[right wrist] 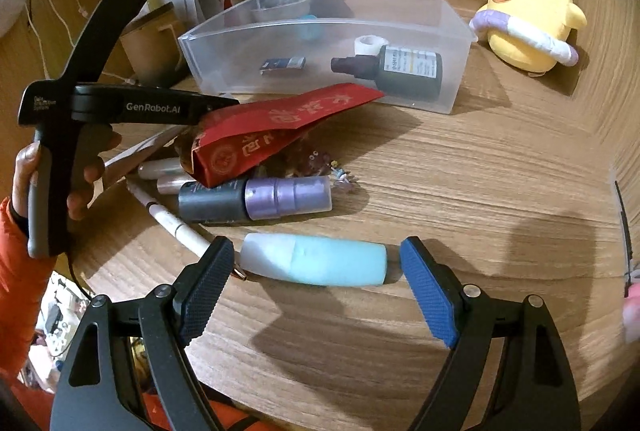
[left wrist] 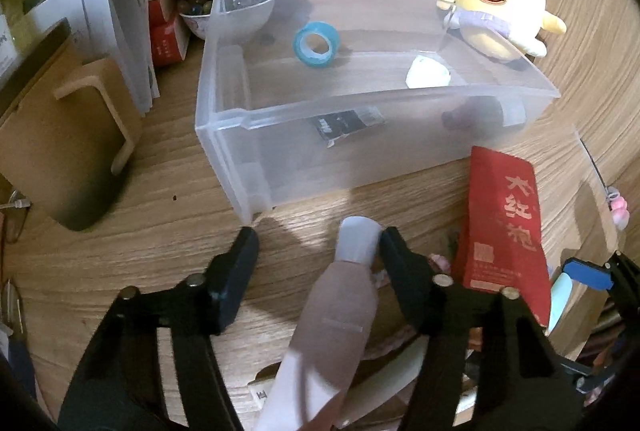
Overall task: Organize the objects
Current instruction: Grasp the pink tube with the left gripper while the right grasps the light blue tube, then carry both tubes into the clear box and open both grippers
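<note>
My left gripper (left wrist: pixel 319 235) stands over the wooden table with a pale pink tube (left wrist: pixel 340 315) with a white cap between its jaws. The tube leans on the right finger (left wrist: pixel 394 255); the left finger is well apart from it, so the jaws are open. My right gripper (right wrist: pixel 316 246) is open around a light blue tube (right wrist: pixel 320 265) that lies crosswise on the table, with small gaps at both ends. A clear plastic bin (left wrist: pixel 224 151) (right wrist: pixel 192 47) holds a blue tape roll (left wrist: pixel 316 43), a dark spray bottle (right wrist: pixel 396 71) and a small black packet (right wrist: pixel 282 65).
A red packet (right wrist: pixel 280 135) lies on a pile with a purple-capped bottle (right wrist: pixel 256 199) and a white pen (right wrist: pixel 176 227). A yellow plush chick (left wrist: pixel 496 19) sits behind the bin. Papers, boxes and a bowl (left wrist: pixel 204 19) crowd the far left. A hand (right wrist: pixel 80 187) holds the left gripper's handle.
</note>
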The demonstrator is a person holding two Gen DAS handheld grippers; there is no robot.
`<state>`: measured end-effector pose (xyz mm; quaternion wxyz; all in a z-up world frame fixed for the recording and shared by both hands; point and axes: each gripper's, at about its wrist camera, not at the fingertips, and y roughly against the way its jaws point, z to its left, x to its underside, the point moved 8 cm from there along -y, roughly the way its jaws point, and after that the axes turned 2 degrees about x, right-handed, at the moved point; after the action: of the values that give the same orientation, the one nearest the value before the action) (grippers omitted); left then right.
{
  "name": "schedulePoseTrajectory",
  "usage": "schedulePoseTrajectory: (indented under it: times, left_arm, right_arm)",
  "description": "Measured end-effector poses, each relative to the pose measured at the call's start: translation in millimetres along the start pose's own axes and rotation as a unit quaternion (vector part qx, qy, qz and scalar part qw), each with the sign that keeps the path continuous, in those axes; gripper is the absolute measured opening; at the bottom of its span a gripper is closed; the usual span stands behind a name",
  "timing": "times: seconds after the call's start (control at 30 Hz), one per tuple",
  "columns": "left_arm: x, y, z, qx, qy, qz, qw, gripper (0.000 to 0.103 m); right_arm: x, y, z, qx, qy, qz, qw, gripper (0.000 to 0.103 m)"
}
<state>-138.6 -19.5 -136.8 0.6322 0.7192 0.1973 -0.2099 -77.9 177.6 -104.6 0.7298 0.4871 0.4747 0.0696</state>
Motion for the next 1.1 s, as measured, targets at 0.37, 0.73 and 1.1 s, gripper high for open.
schedulePoseTrajectory:
  times: [0.37,0.73,1.1]
  left_arm:
    - [-1,11,4,0.002,-0.011,-0.015,0.9998,0.021]
    - [-11,53,11,-0.014,-0.004,-0.073,0.9972,0.019]
    - [-26,121,15,-0.015,0.015,-0.151,0.9882,0.019]
  right_arm:
    - [-1,3,-16,0.021,-0.015,-0.012,1.0,0.071]
    - [-22,19,-36,0.012,-0.047,-0.038,0.998,0.071]
    - [-67,44,-50,0.018,-0.051,-0.094,0.994,0.071]
